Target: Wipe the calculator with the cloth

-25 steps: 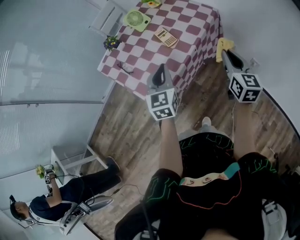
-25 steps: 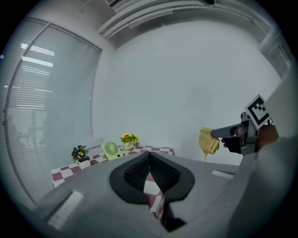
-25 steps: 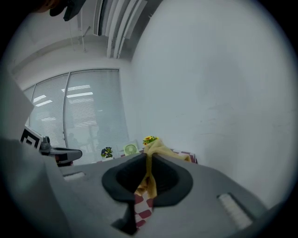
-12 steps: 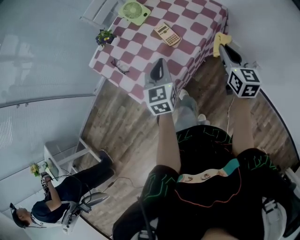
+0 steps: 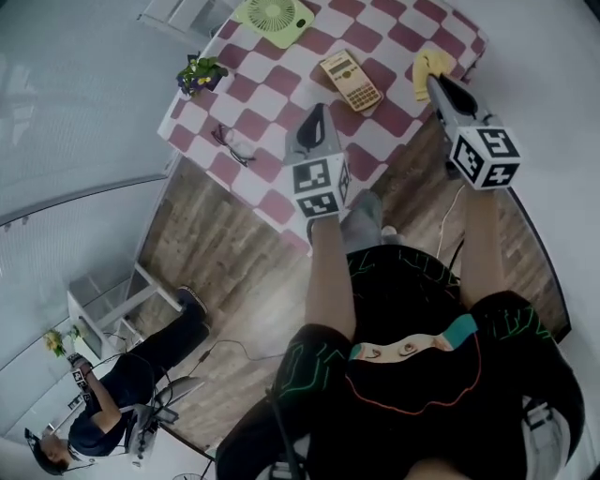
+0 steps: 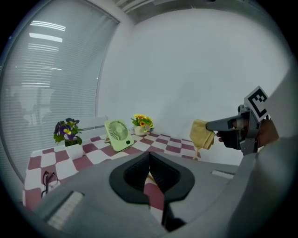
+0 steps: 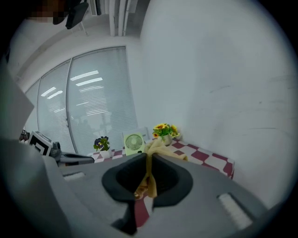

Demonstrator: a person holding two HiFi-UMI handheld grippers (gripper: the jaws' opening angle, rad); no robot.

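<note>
A tan calculator (image 5: 350,81) lies on the red-and-white checked table (image 5: 253,122). My right gripper (image 5: 433,82) is shut on a yellow cloth (image 5: 427,68), held over the table's right end, to the right of the calculator. The cloth (image 7: 149,169) shows pinched between the shut jaws in the right gripper view, and as a hanging yellow cloth (image 6: 202,135) in the left gripper view. My left gripper (image 5: 314,120) is shut with nothing in it, above the table's near part, short of the calculator.
On the table stand a green fan (image 5: 272,14), a pot of purple flowers (image 5: 198,73) and a pair of glasses (image 5: 230,143). A pot of yellow flowers (image 6: 141,124) stands behind the fan. Another person (image 5: 122,394) sits on the wooden floor at lower left.
Both grippers have moved forward over the table; the right one with the cloth was beside the table's edge and now hangs above its right end.
</note>
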